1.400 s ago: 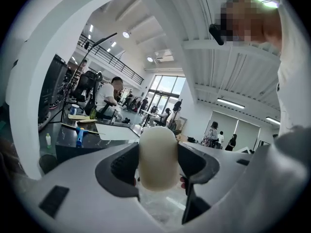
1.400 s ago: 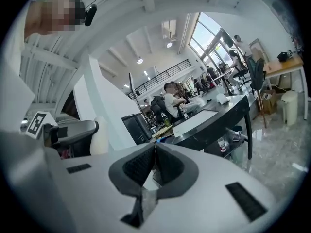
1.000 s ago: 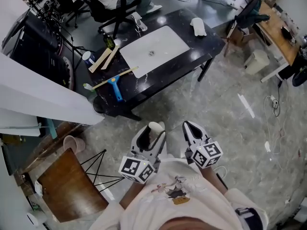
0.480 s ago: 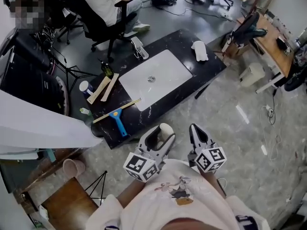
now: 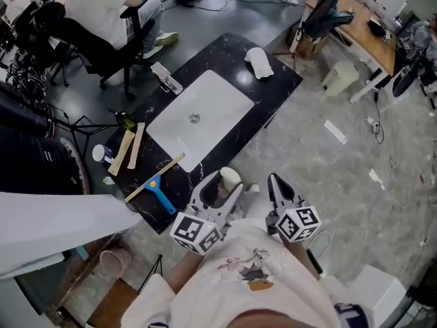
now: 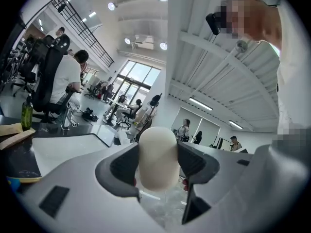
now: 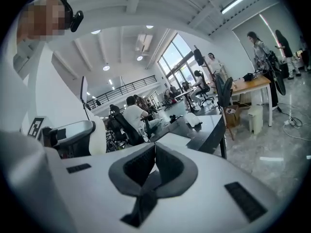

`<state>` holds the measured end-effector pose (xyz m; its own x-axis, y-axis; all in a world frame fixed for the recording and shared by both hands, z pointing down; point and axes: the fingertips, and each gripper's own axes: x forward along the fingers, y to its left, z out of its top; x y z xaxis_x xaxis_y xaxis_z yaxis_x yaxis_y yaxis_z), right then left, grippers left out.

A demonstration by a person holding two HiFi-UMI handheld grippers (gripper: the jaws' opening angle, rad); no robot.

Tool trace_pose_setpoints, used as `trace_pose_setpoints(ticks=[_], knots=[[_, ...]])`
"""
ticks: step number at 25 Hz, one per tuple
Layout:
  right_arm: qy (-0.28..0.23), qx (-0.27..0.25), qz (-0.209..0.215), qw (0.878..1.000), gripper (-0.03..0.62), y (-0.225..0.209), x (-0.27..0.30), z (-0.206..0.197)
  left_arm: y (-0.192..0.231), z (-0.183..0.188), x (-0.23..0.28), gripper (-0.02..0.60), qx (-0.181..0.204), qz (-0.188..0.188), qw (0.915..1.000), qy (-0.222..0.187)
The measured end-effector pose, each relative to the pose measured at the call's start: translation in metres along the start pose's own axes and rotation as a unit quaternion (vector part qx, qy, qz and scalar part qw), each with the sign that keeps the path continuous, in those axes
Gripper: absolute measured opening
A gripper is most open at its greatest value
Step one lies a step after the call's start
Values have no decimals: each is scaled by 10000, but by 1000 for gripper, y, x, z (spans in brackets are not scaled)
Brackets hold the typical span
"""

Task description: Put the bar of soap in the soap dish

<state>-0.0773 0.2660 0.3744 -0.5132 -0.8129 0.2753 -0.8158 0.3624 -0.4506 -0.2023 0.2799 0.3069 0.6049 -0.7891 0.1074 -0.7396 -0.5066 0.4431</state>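
Note:
A cream bar of soap (image 5: pixel 229 177) stands on end between the pads of my left gripper (image 5: pixel 225 184), which is shut on it. In the left gripper view the soap (image 6: pixel 156 154) fills the gap between the dark pads. My right gripper (image 5: pixel 276 183) is beside it, shut and empty, its pads meeting in the right gripper view (image 7: pixel 155 155). Both hang over the floor just short of the near edge of a black counter (image 5: pixel 273 87) with a white basin (image 5: pixel 198 118). A white object (image 5: pixel 259 61), possibly the soap dish, lies at the counter's far end.
On the counter's left end lie a blue-handled squeegee (image 5: pixel 158 193), wooden strips (image 5: pixel 130 147), a green bottle (image 5: pixel 125 121) and a metal tap (image 5: pixel 166 78). A seated person (image 5: pixel 102 12) is behind it. A wooden desk (image 5: pixel 355 19) and white bin (image 5: pixel 339 77) stand at right.
Both grippers have been carried toward the black counter, which now lies closer and more to the left in the head view. The soap stays gripped in the left one.

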Motion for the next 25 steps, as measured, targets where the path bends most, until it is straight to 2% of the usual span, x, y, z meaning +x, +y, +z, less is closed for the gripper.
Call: trace_pose_setpoints(ticks=[8,13,16,20,25], knots=[[-98,10,-13,10000,6,-13,27,20,14,-6,31,259,-132,-95,9996,223],[79,25,84,9999,6,-38,44,24,20,-8,64,259,-216,-10,9993,295],[-18,-67,177,9998,6,-63,67,48,24,-4,102,259,-215,-9,9993,305],[-192,-40,37,9998,6,-111,91,81,25,0,165,259,-128,-92,9992,368],[-109,-45,89,9999,6,-166,117,122,17,27,240,259,11,-89,9997,231]])
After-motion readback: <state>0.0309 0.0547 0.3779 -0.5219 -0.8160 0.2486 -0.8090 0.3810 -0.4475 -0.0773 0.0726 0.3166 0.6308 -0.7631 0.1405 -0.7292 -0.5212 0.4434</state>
